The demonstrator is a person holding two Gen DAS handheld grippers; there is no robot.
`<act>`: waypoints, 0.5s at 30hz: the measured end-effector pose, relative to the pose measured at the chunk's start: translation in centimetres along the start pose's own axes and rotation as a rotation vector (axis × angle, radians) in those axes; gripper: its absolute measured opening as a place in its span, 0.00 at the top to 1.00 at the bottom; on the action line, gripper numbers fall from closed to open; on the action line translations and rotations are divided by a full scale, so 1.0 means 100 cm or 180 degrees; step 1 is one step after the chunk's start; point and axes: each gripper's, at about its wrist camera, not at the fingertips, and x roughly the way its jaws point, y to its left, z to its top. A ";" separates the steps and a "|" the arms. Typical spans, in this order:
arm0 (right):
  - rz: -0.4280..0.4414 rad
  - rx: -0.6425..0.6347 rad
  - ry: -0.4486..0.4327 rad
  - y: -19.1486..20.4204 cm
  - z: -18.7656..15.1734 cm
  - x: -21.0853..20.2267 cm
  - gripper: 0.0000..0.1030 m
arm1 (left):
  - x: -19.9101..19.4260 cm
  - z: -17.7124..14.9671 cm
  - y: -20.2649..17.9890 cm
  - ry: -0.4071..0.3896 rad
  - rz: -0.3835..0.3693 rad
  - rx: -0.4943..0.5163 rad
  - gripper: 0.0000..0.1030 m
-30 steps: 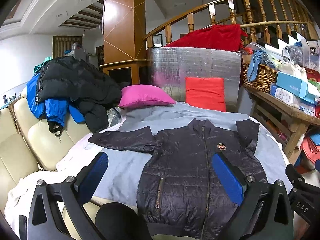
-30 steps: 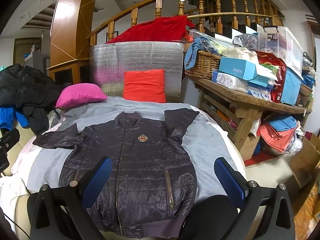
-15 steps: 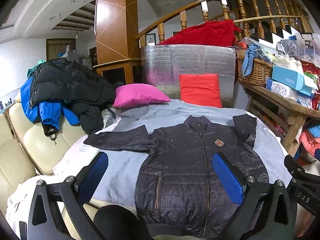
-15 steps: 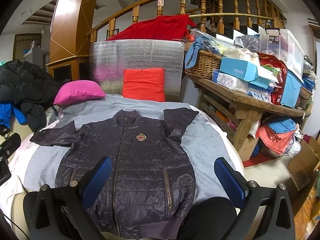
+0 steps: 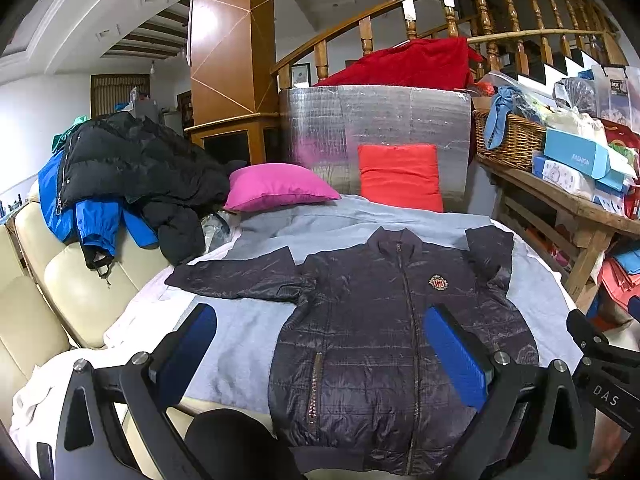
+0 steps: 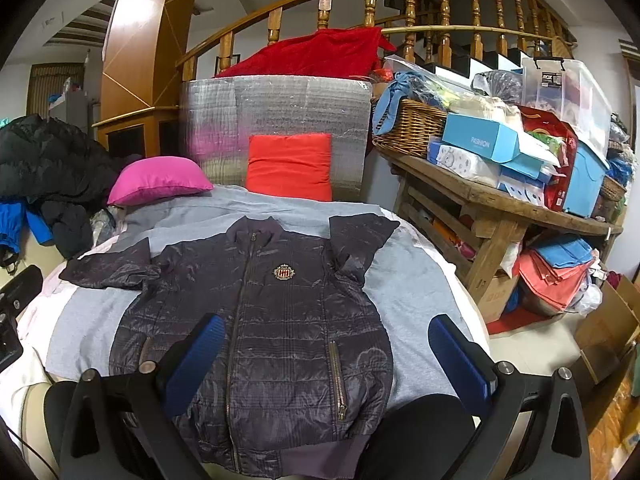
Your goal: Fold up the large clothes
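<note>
A dark quilted zip jacket [image 5: 384,320] lies flat, front up, on a grey sheet [image 5: 240,332]. It also shows in the right wrist view [image 6: 280,312]. Its left sleeve [image 5: 236,276] stretches out sideways; its right sleeve [image 6: 360,232] lies folded up by the shoulder. My left gripper [image 5: 320,344] is open and empty, above the jacket's lower left side. My right gripper [image 6: 324,352] is open and empty, above the jacket's hem on the right side.
A pink pillow [image 5: 276,186] and a red pillow [image 5: 400,176] lie behind the jacket. Black and blue coats [image 5: 120,176] are piled on the cream sofa [image 5: 76,292] at left. A cluttered wooden bench [image 6: 500,204] stands at right.
Both cameras have drifted slightly, so the jacket sits a little lower and nearer in view. Both grippers have stayed open and the jacket has not moved.
</note>
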 end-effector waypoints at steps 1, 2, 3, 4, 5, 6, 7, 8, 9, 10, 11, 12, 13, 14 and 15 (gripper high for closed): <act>0.0007 -0.0001 0.0010 0.000 0.000 0.002 0.00 | 0.003 0.000 0.000 0.0011 0.0000 0.0011 0.00; 0.0042 0.0004 0.0040 0.000 0.001 0.006 0.00 | 0.007 0.001 -0.001 0.0032 -0.0008 0.0029 0.00; 0.0065 0.0007 0.0067 -0.001 0.002 0.010 0.00 | 0.012 0.002 -0.001 0.0058 -0.0032 0.0041 0.00; 0.0070 0.0008 0.0082 -0.001 0.003 0.014 0.00 | 0.020 0.004 -0.001 0.0092 -0.0066 0.0048 0.00; 0.0077 0.0014 0.0094 -0.004 0.007 0.023 0.00 | 0.029 0.006 -0.002 0.0121 -0.0078 0.0052 0.00; 0.0106 0.0031 0.0100 -0.007 0.009 0.030 0.00 | 0.043 0.008 -0.002 0.0138 -0.0036 0.0069 0.00; 0.0208 0.0084 0.0120 -0.015 0.014 0.044 0.00 | 0.058 0.010 -0.003 0.0153 0.0019 0.0091 0.00; 0.0315 0.0155 0.0157 -0.023 0.018 0.059 0.00 | 0.077 0.013 -0.003 0.0194 0.0056 0.0104 0.00; 0.0398 0.0232 0.0209 -0.033 0.022 0.074 0.00 | 0.092 0.015 -0.004 0.0246 0.0069 0.0097 0.00; 0.0491 0.0325 0.0290 -0.045 0.026 0.095 0.00 | 0.112 0.018 -0.003 0.0326 0.0080 0.0066 0.00; 0.0605 0.0428 0.0395 -0.058 0.030 0.118 0.00 | 0.132 0.019 -0.002 0.0408 0.0091 0.0023 0.00; 0.0693 0.0512 0.0471 -0.067 0.032 0.136 0.00 | 0.154 0.021 -0.003 0.0490 0.0118 -0.0013 0.00; 0.0836 0.0671 0.0581 -0.084 0.035 0.165 0.00 | 0.177 0.023 -0.005 0.0560 0.0151 -0.0036 0.00; 0.0901 0.0788 0.0645 -0.095 0.036 0.185 0.00 | 0.198 0.024 -0.007 0.0613 0.0167 -0.0054 0.00; 0.0939 0.0957 0.0720 -0.111 0.037 0.214 0.00 | 0.212 0.024 -0.009 0.0639 0.0174 -0.0064 0.00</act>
